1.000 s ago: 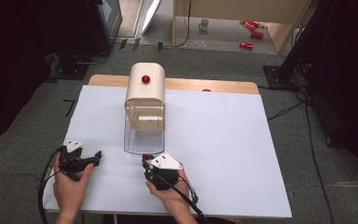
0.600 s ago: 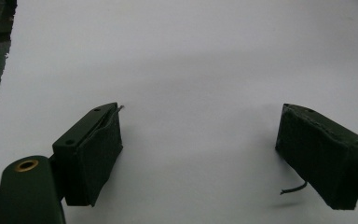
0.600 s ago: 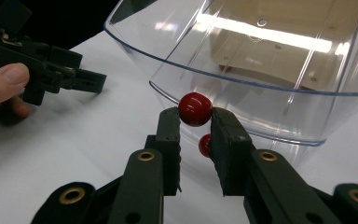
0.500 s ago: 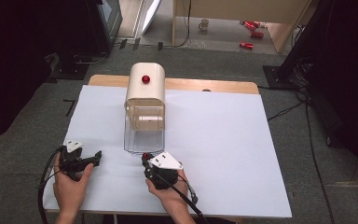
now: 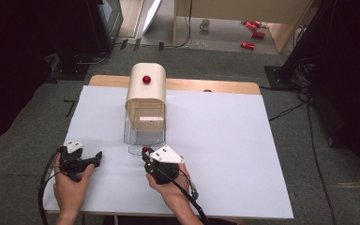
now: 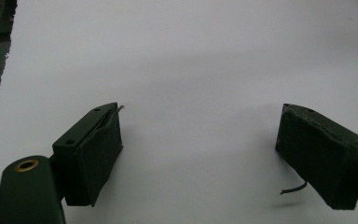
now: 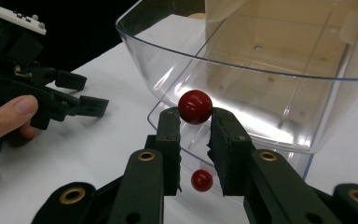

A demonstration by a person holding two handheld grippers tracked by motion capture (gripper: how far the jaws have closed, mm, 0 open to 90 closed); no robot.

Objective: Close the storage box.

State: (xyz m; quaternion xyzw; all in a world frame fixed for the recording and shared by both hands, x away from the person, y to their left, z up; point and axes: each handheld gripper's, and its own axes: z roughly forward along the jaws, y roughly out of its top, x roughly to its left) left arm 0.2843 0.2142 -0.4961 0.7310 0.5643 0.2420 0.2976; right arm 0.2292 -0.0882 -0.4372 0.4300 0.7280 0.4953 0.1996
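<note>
The right tongs (image 7: 195,122) pinch a small red ball (image 7: 195,107) between their black jaws, right at the open lip of a clear plastic bin (image 7: 279,88); the ball's reflection shows in the plastic beneath; in the high view this spot sits near 6 o'clock of the white sheet (image 5: 225,140) covering the desk. A cream arched cover (image 5: 145,88) with a red knob (image 5: 146,79) caps the bin's far end, towards 12 o'clock. The left tongs (image 6: 200,154) are spread wide over bare white sheet, at about 8 o'clock, holding nothing. No writing is legible.
</note>
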